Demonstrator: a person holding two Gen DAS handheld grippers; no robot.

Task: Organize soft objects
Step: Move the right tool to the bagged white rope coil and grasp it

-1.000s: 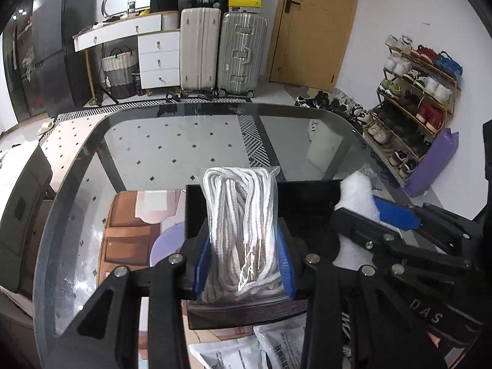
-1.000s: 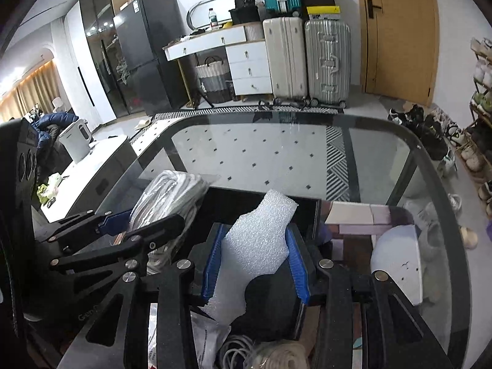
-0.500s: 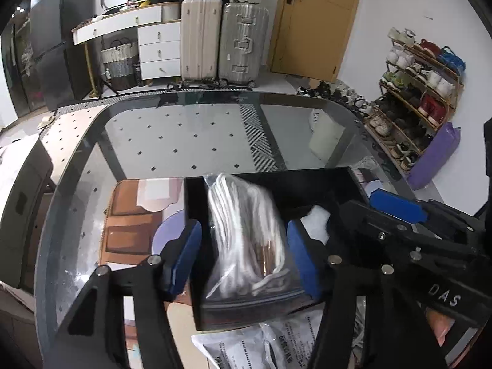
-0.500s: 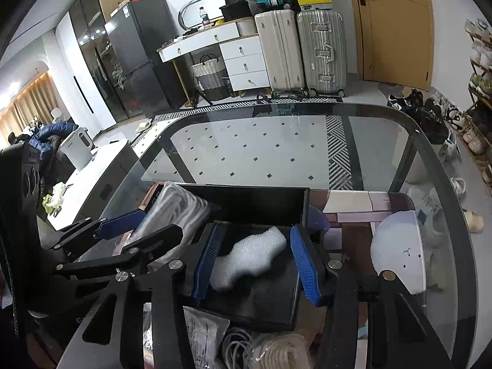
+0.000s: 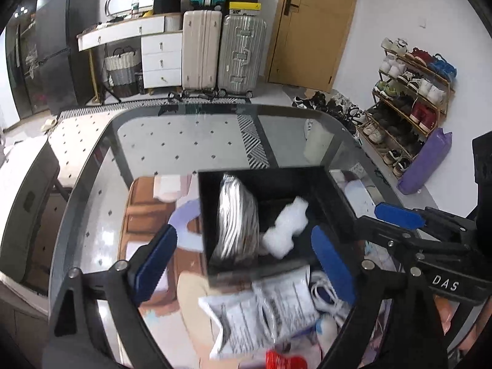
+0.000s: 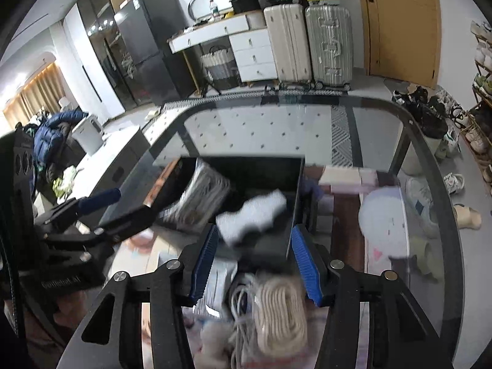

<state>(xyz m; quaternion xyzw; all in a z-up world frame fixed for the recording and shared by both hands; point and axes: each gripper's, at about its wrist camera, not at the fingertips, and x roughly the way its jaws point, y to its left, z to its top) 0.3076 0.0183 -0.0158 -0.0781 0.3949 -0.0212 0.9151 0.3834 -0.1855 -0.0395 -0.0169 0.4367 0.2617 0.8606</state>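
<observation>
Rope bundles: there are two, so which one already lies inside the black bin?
The bagged white rope, leaning against the left wall of the black bin. The beige rope lies outside, on the table in front of the bin.

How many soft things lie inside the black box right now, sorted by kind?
Bagged white rope bundle: 1
White foam piece: 1
Total in the black box: 2

Both wrists overlook black bin closely; right blurrier.
</observation>
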